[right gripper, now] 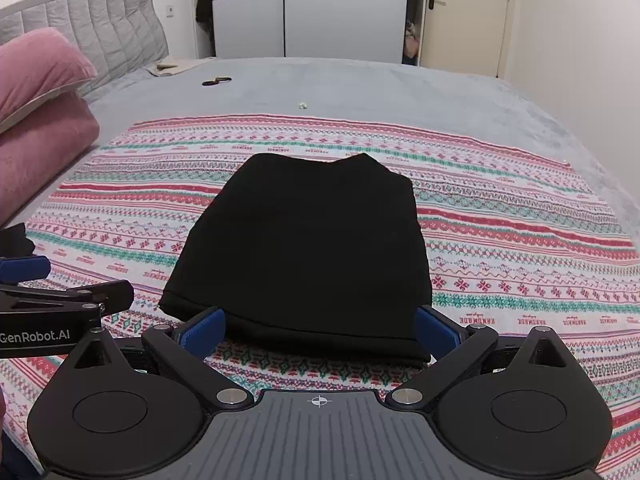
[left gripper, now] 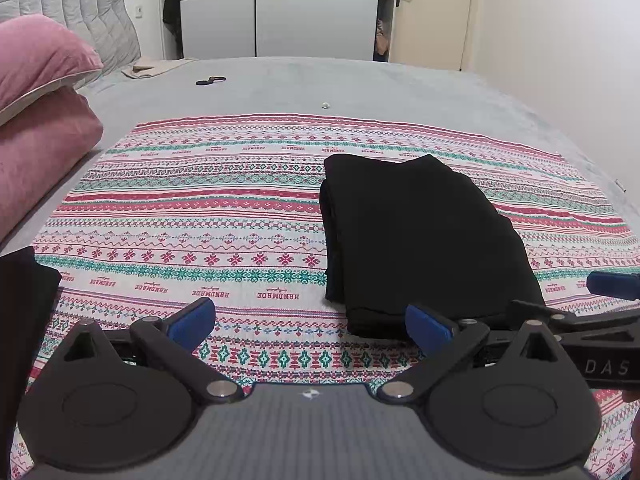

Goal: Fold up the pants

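The blue-padded fingers (left gripper: 191, 322) of the left gripper (left gripper: 310, 322) are standing wide apart with nothing between them, hovering over the patterned cloth (left gripper: 200, 216) just beside the near left corner of the folded black pants (left gripper: 424, 240); its right pad is showing against the pants' near edge, though whether it is touching cannot be told. The fingers (right gripper: 202, 330) of the right gripper (right gripper: 319, 330) are likewise spreading wide, empty, sitting at either end of the pants' (right gripper: 304, 240) near hem without closing on it. The pants are lying as a compact, roughly rectangular bundle toward the middle of the striped red, green and white cloth (right gripper: 520, 240), layered edges showing along their left side in the left wrist view. Each gripper is appearing at the edge of the other's view. The cloth is covering the near part of a grey bed (left gripper: 360, 84), with pink pillows (left gripper: 36, 80) stacking at the left against a quilted grey headboard (right gripper: 100, 20), and a wardrobe (left gripper: 280, 12) and door (right gripper: 464, 16) beyond
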The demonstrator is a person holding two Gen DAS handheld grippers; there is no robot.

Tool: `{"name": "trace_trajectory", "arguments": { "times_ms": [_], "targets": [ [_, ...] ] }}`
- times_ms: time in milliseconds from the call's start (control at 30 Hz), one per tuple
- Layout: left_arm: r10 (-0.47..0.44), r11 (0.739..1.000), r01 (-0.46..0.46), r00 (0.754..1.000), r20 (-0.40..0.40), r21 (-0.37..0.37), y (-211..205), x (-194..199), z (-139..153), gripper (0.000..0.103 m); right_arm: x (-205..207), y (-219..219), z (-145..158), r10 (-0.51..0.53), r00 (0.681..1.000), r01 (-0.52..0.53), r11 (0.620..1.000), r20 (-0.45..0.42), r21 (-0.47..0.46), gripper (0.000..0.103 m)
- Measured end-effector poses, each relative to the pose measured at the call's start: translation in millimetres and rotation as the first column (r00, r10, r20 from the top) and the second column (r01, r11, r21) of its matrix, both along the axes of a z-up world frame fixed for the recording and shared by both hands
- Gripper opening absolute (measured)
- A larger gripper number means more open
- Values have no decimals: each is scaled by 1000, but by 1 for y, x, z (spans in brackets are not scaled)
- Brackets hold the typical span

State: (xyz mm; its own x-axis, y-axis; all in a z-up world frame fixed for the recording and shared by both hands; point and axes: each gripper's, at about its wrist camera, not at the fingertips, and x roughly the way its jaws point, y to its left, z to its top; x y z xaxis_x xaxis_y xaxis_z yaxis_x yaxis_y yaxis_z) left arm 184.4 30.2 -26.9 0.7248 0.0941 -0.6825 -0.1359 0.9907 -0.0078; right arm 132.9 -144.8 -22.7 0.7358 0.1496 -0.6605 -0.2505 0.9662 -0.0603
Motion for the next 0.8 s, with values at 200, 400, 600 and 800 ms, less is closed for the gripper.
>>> {"name": "trace_trajectory", "arguments": {
  "times_ms": [200, 400, 600, 800],
  "targets": [
    [-6, 1000, 6, 1000, 2, 8, -1, 0, 0, 103, 0, 0, 0, 3, 1000, -3, 1000, 3, 4, 101],
    [-7, 1000, 7, 1000, 4, 11, -2, 0, 0, 103, 0, 0, 0, 4, 1000, -4, 1000, 3, 3, 101],
    [-6, 1000, 6, 1000, 8, 17, -2, 1, 0, 103, 0, 0, 0, 7, 1000, -7, 1000, 2, 3, 102],
    [-6, 1000, 6, 1000, 8, 18, -2, 1, 0, 103, 0, 0, -1, 5, 1000, -5, 1000, 2, 5, 102]
  ]
}}
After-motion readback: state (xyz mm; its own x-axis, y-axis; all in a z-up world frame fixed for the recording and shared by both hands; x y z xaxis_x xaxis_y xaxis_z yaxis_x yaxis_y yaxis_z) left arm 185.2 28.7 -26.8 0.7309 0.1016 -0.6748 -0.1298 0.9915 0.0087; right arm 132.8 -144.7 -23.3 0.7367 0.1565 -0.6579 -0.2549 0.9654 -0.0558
